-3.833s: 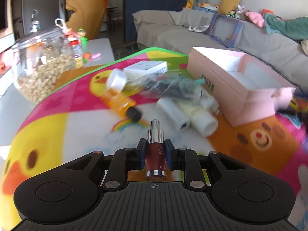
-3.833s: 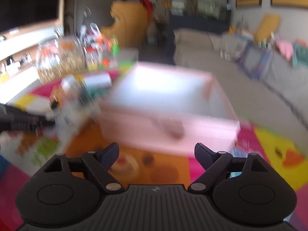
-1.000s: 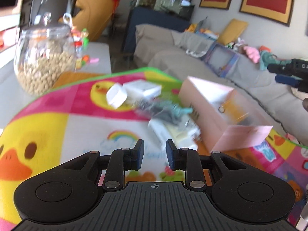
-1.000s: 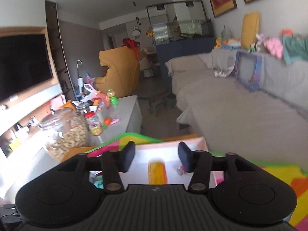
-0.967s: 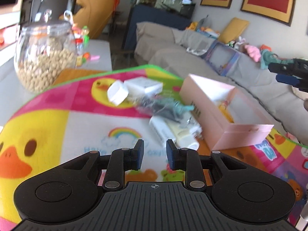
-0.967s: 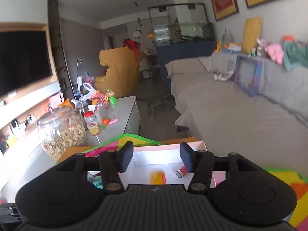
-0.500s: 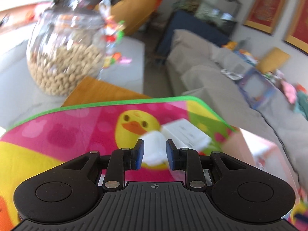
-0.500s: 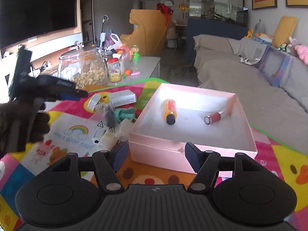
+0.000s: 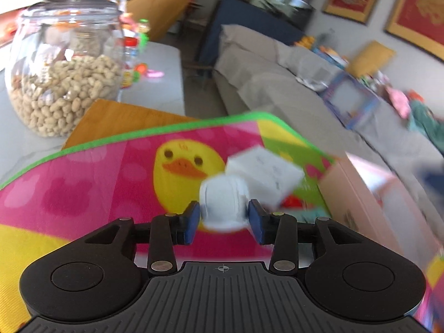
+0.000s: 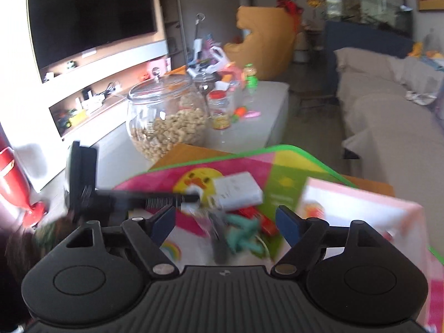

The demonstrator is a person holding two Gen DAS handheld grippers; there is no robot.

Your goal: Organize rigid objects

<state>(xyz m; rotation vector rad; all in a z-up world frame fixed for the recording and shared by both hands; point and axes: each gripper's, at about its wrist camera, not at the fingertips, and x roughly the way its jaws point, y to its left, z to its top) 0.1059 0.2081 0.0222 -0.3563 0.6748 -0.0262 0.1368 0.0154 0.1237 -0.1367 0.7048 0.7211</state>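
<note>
Left tongs [image 9: 224, 220]: my jaws have just been opening; white cap [image 9: 223, 204] sits between the blue pads, gaps look tiny, blurred, can't tell if the pads press on it.
Right tongs [image 10: 225, 223]: my jaws have just been opening, now spread wide, nothing between them; teal item [image 10: 244, 233] and clutter lie ahead on the mat.
White cap: on the duck picture of the play mat [image 9: 83, 194], just beside the white box [image 9: 266, 173].
White box: flat on the mat, behind the cap, near the pink box.
Pink box [image 9: 358, 197]: open top, right of the pile; contents not readable here.
Pile: teal item, red piece [image 10: 251, 215], dark thing, all blurred, between white box and my right tongs.
Peanut jar [image 9: 62, 66]: on the bench, off the mat, well apart from the pile.
Left tongs seen from right view: dark bar reaching in from the left to the cap.
</note>
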